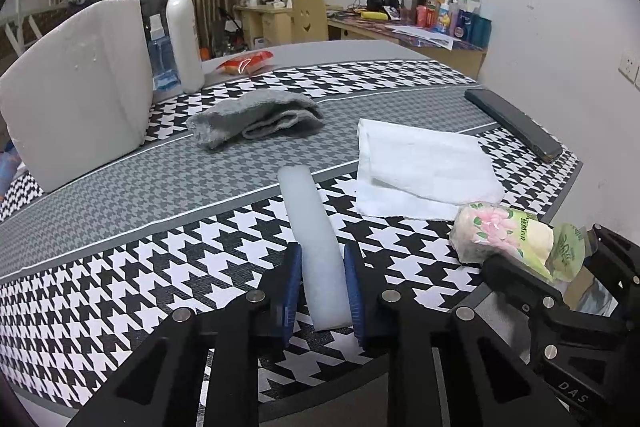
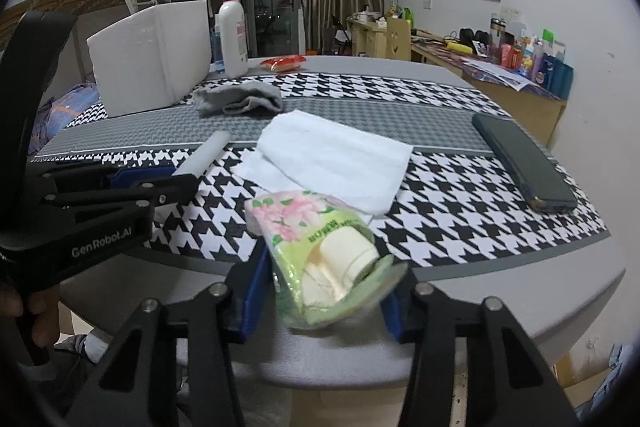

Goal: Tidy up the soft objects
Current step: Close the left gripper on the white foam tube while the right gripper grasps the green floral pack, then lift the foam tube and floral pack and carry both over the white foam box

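The left gripper (image 1: 320,291) was clamped on a white foam strip (image 1: 310,227), its blue pads (image 1: 291,287) pressing the strip's near end from both sides while the far end reached out ahead over the houndstooth table mat (image 1: 160,267). Just to its right, the right gripper (image 2: 320,301) had its jaws closed on a floral packet of tissues (image 2: 320,247), which stuck up tilted between the fingers near the front edge of the table (image 2: 520,303); from the left wrist view the same packet (image 1: 500,239) showed at the lower right, gripped in black jaws. Straight ahead of the right gripper, just past the packet, lay a folded white towel (image 2: 336,155), flat on the mat. Farther ahead and a little to the left of both grippers sat a crumpled grey cloth (image 1: 256,119). Beyond that cloth to the left stood a white foam box (image 1: 80,91), with a white pump bottle (image 1: 184,31) and a blue bottle (image 1: 162,63) beside it and a red snack packet (image 1: 246,61) just to their right. Off to the right of the white towel lay a dark flat case (image 2: 524,163), near the mat's edge.
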The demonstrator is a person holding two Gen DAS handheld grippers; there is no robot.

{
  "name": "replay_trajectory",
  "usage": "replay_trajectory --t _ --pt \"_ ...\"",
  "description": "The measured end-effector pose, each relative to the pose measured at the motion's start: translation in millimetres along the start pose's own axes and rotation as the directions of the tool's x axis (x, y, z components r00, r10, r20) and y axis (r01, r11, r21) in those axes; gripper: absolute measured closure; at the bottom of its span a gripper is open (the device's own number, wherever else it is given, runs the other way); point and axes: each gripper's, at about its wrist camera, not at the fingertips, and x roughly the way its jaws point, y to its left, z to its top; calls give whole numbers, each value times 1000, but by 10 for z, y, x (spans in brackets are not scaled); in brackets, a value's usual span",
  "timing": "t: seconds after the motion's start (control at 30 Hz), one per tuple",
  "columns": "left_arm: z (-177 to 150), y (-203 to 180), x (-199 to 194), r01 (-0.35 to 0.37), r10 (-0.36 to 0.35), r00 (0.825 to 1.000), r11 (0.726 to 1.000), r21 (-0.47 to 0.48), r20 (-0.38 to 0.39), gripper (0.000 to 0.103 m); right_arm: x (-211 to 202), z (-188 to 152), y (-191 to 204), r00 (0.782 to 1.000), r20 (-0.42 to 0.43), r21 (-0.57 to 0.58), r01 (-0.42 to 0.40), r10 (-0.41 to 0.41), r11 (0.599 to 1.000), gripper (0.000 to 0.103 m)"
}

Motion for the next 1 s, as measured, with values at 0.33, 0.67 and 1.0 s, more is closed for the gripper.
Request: replay_trajectory --t 0.33,0.67,1.0 --pt "-8 58 -75 10 -10 1000 1000 -15 15 80 -92 66 41 1000 19 -2 -10 10 1000 51" --pt "1 120 -226 11 -10 998 1000 -8 57 81 -156 145 113 999 42 -8 -8 8 1000 51" --pt "3 130 -317 26 -25 997 1000 1 78 84 -207 213 138 998 65 2 -13 13 1000 51"
